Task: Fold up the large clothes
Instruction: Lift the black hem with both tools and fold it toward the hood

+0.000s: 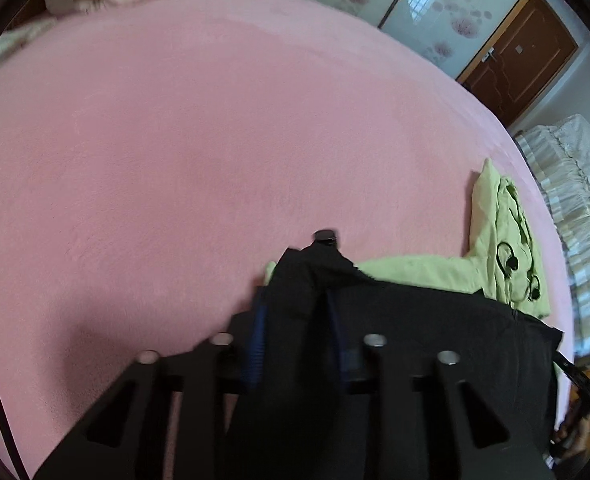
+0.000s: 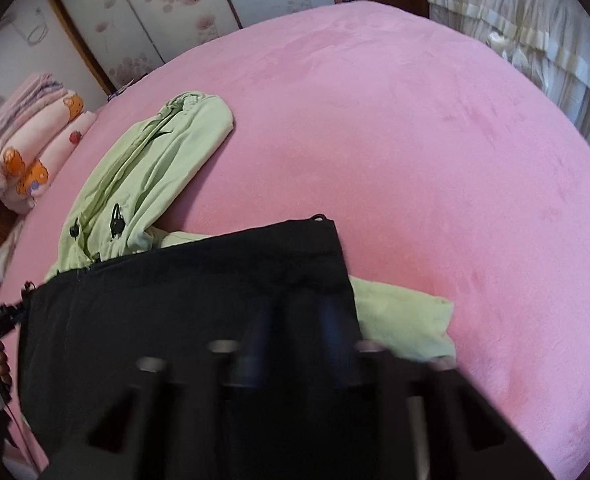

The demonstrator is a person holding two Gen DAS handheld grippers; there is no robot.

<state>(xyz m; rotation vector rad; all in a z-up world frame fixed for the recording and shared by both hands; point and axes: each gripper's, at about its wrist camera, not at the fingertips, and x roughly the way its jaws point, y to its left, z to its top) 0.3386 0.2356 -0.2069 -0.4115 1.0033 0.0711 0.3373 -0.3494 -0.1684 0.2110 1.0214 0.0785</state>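
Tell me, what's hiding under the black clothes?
A light green hoodie lies partly under the black garment on the pink bed cover. Its hood and one end stick out; the middle is covered.

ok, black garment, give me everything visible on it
The black garment is plain dark fabric, matte and thin-looking, with a toggle at one corner. It is stretched between the left claw and the right claw, each shut on a corner, over the pink bed. It overlaps the light green garment, which shows beyond its far edge. Whether it rests on that one I cannot tell.
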